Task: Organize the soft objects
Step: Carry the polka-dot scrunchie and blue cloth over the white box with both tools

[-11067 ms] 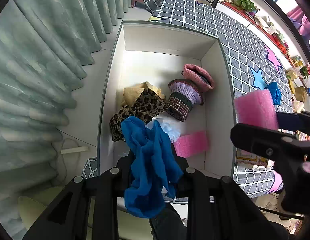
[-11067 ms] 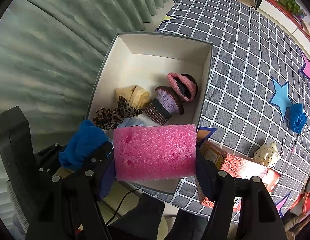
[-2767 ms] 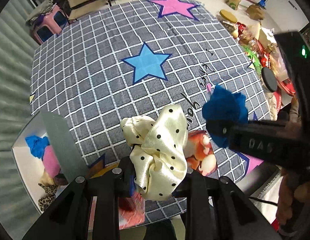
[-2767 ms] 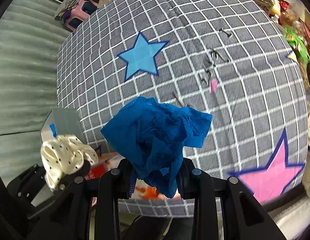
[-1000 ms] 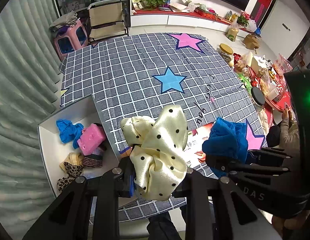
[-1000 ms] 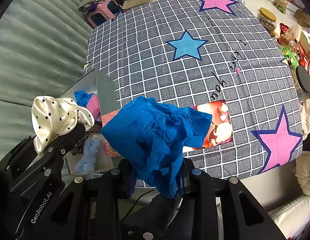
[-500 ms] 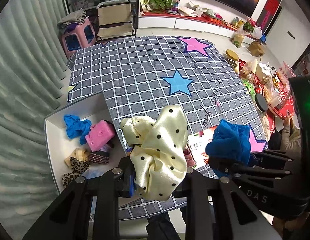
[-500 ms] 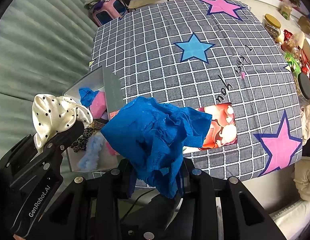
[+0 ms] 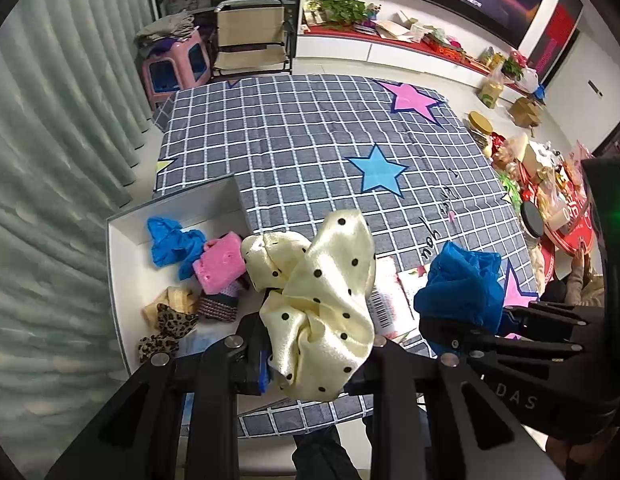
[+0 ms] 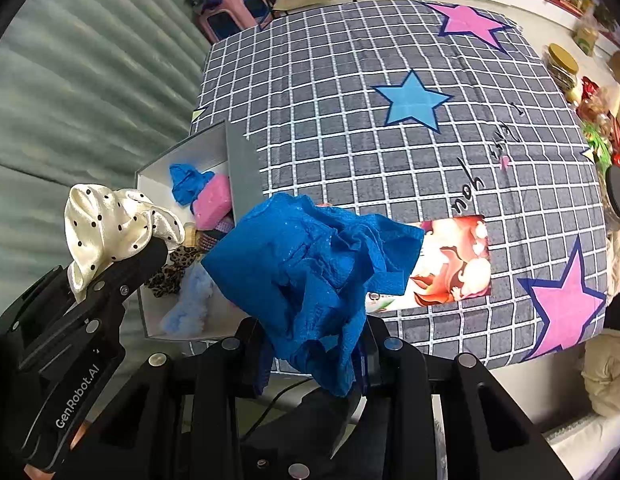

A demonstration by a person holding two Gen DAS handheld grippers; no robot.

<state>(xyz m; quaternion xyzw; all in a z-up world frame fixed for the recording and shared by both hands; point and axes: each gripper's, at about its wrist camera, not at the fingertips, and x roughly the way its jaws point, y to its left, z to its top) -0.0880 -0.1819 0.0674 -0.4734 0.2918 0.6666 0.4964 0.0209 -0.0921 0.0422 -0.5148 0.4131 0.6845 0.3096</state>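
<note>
Up close, the left gripper (image 9: 316, 354) is clamped on a cream polka-dot scrunchie (image 9: 318, 296), whose satin folds bulge up and out between the black fingers, and the right gripper (image 10: 312, 350) is clamped the same way on a crumpled blue cloth (image 10: 310, 264). Both hang over the near edge of a table under a grey checked tablecloth (image 9: 301, 140) printed with blue and pink stars. Each camera catches the other tool from the side: the left view shows the blue cloth at lower right, pinched at the tip of black fingers, while the right view shows the scrunchie at lower left above a black body marked with white lettering. A white storage box (image 9: 121, 240) sits at the table's left edge beside pale green curtains (image 9: 49, 160). Only the left view looks well into it, showing a blue rag (image 9: 169, 240), a pink foam block (image 9: 217, 266), a striped knitted piece, a tan fabric piece and a leopard-print scrunchie (image 9: 165, 332). The right view adds a pale blue fluffy item (image 10: 189, 300) at the near end of the box and shows more of a cartoon-printed flat box (image 10: 454, 260) lying on the cloth. The left view alone takes in the room beyond: a folding chair (image 9: 251, 40), a pink stool, a low white cabinet with plants, and a cluttered red tray at the right.
</note>
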